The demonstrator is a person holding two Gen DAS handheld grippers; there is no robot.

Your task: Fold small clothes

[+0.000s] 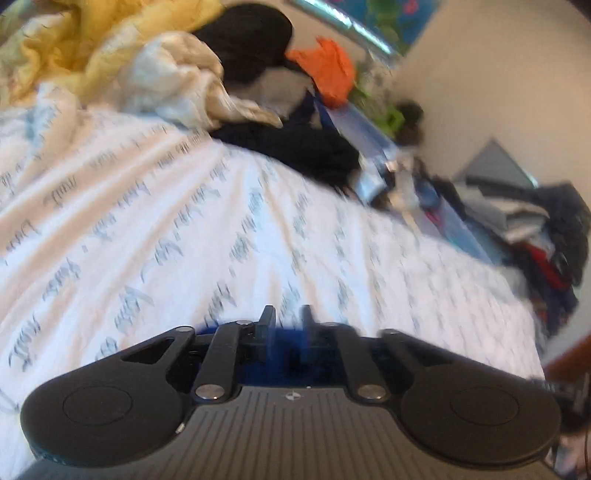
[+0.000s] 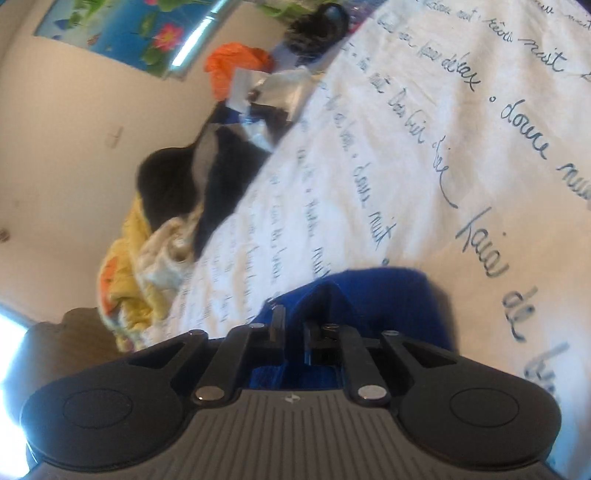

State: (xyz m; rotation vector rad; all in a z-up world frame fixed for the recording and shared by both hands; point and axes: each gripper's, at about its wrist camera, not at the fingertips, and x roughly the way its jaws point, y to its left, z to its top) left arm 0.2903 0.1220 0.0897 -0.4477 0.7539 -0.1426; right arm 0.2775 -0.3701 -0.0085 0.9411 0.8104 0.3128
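A royal blue garment (image 2: 373,295) lies bunched on the white bedspread with script lettering (image 2: 424,147). My right gripper (image 2: 293,323) is shut on a fold of this blue cloth, which rises between its fingers. In the left wrist view my left gripper (image 1: 288,319) is nearly closed, with blue fabric (image 1: 286,354) showing between and below its fingers; it looks shut on the same blue garment. Most of the garment is hidden under the gripper bodies.
A heap of clothes lies at the far side of the bed: black (image 1: 251,40), cream (image 1: 173,77), yellow (image 1: 74,40), orange (image 1: 328,70) and navy (image 1: 306,147). Another clothes pile (image 1: 535,229) sits off the bed's right edge. A wall with a poster (image 2: 122,33) stands behind.
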